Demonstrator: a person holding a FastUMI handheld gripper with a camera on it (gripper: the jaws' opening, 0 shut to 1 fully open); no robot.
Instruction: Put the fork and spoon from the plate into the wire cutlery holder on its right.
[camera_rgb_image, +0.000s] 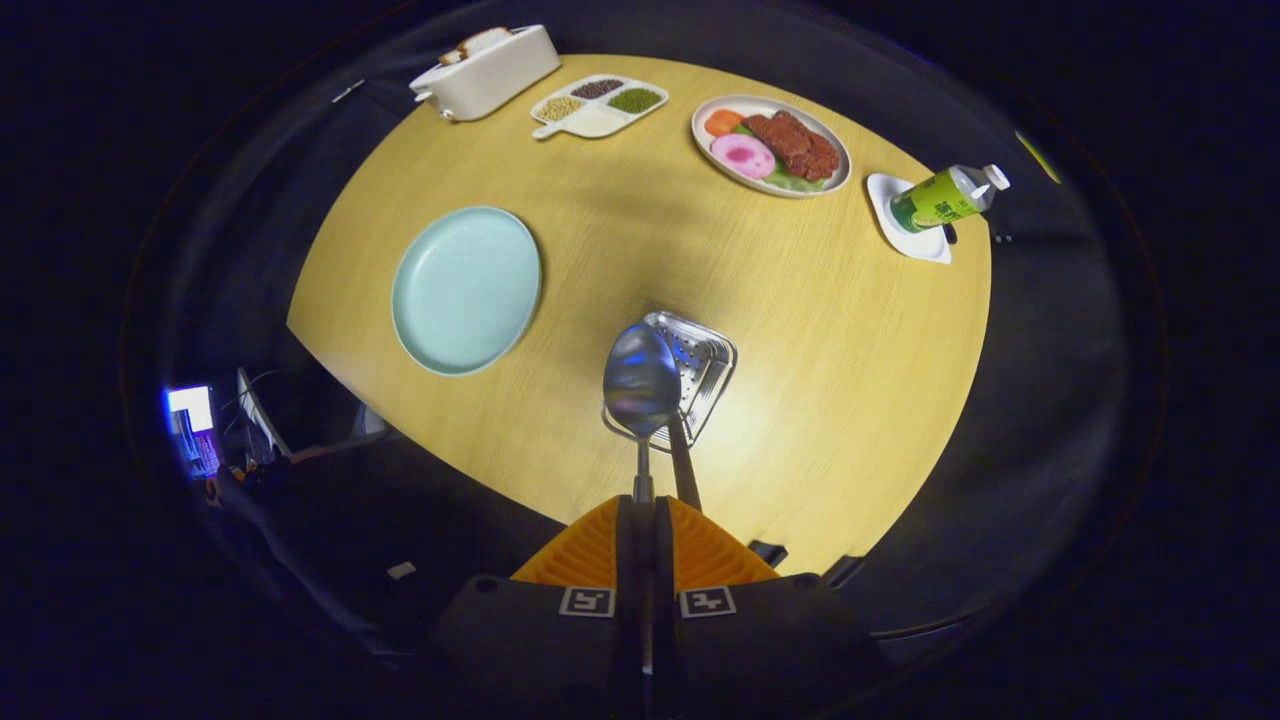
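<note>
Currently the round worktop (820, 330) carries the plate (466, 290), bare, well left of the tongs (645, 515). The holder (705, 365) sits just ahead of the tongs, slightly right, directly beneath the spoon (641, 380). A dark handle (684, 470), judged to be the fork's, leans out of the holder. The spoon's long axis runs straight forward from the tongs, bowl foremost, over the holder's mouth. The tongs are closed tight on the spoon's stem.
</note>
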